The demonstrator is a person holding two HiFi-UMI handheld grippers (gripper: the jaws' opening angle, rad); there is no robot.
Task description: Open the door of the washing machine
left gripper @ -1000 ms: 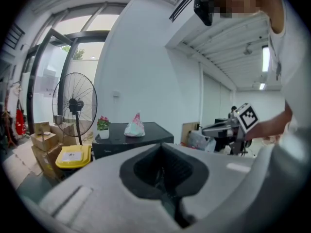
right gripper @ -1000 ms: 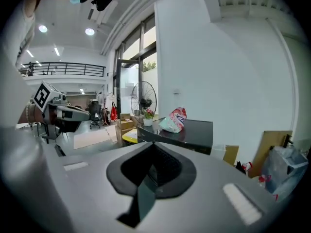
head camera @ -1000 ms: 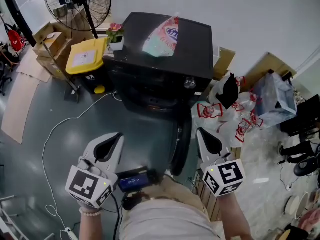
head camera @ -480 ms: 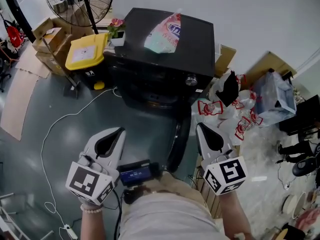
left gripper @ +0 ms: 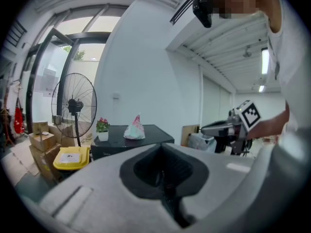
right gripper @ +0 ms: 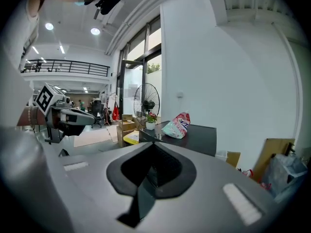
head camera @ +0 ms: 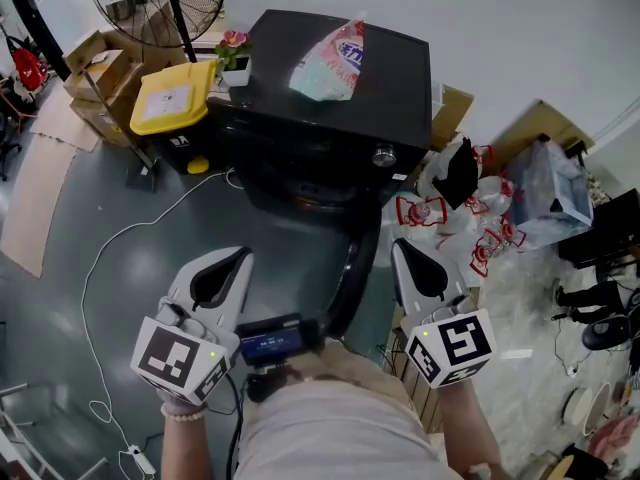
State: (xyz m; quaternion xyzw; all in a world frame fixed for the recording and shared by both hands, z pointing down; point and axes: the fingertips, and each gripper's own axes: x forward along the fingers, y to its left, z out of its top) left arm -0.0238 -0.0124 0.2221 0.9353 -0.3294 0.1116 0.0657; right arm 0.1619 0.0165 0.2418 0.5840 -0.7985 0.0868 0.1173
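Little is seen to have moved since a second ago: the black washing machine (head camera: pixel 340 78) is carried slightly higher in the head view, and the lower end of its door (head camera: pixel 352 268) is shifted a touch toward the left, while both tongs are kept low in the frame. The door is found swung well out from the machine's front, seen edge-on as a dark curved band running from below the machine down to the centre of the frame, between the two tongs. The drum opening (head camera: pixel 300 193) is left uncovered. The left gripper (head camera: pixel 238 256) and the right gripper (head camera: pixel 398 248) are each held with jaws pressed together on nothing, apart from the door. A detergent bag (head camera: pixel 328 63) is left lying on the machine's top. The opening is judged done, with nothing evidently left.
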